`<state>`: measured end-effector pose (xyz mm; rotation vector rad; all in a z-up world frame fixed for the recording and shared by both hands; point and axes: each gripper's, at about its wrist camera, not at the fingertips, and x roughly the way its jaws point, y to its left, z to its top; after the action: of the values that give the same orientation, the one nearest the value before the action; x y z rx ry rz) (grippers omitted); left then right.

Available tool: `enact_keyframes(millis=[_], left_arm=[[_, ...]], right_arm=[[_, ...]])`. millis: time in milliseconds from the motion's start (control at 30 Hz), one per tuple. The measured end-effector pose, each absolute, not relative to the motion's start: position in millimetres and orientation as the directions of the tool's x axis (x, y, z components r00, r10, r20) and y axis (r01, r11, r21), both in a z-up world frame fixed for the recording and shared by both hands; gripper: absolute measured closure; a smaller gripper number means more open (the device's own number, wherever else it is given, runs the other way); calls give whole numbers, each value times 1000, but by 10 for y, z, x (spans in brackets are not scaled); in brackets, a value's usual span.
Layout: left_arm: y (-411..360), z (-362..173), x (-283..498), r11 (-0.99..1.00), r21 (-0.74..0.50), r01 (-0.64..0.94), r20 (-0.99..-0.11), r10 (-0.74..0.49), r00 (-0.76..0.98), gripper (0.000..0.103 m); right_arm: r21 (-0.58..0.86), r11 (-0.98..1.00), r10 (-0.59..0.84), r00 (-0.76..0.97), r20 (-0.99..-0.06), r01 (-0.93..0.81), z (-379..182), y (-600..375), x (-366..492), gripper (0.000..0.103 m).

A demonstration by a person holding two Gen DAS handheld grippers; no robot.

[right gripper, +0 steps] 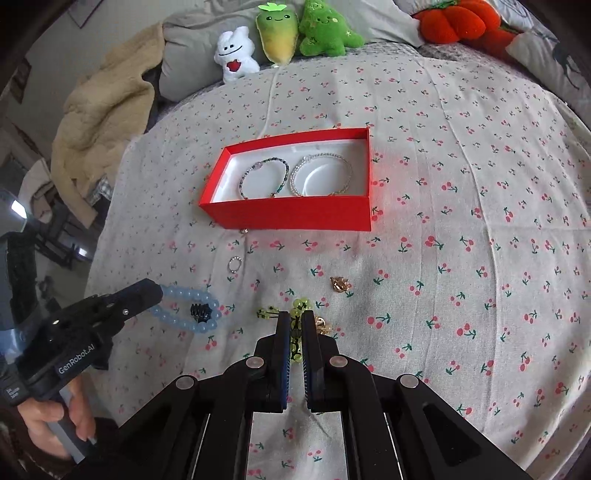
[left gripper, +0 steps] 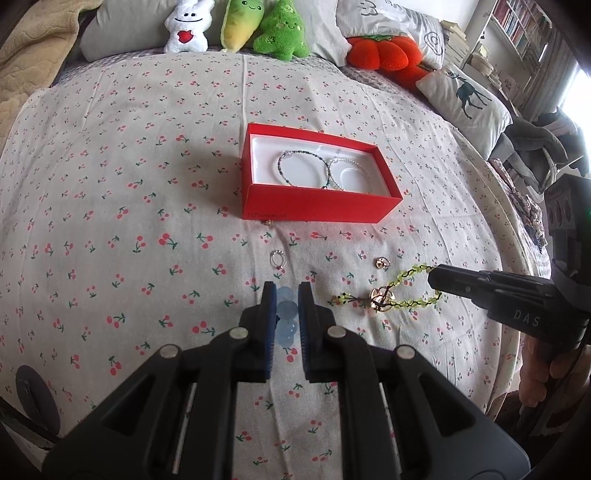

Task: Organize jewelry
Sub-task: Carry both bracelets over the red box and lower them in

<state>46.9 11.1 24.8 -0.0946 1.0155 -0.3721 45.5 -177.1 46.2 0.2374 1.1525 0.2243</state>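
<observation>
On the bedspread (left gripper: 110, 184) before me the box (left gripper: 314, 208) holds two bracelets (right gripper: 295, 175) side by side, with two rings (left gripper: 277, 258) between it and my grippers, plush toys (left gripper: 240, 22) behind.

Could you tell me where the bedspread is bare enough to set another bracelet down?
The bedspread is bare left of the red box, and right of it toward the deer pillow. In front of the box it is crowded: a ring, a gold charm, the blue bracelet and green bracelet.
</observation>
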Motion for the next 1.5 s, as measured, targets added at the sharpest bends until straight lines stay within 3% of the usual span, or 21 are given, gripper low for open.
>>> enact_keyframes(millis=[467, 833, 1200, 1367, 1500], left_arm=[[-44, 499, 608, 925, -275, 261, -763, -375, 526, 90], [-66, 655, 864, 907, -368, 202, -714, -415, 564, 90], [-416, 831, 1277, 884, -395, 251, -687, -466, 558, 90], [-374, 663, 1538, 842, -478, 248, -653, -530, 541, 90], [-256, 360, 1707, 861, -468, 199, -690, -497, 526, 90]], right_arm=[[320, 946, 307, 455, -836, -50, 659, -1719, 575, 97], [361, 932, 314, 554, -771, -26, 937, -1764, 887, 97], [385, 923, 289, 642, -710, 10, 1068, -1816, 1264, 97], [361, 932, 256, 661, -706, 25, 1069, -1841, 1351, 97], [346, 938, 241, 659, -712, 31, 1055, -1839, 1390, 97]])
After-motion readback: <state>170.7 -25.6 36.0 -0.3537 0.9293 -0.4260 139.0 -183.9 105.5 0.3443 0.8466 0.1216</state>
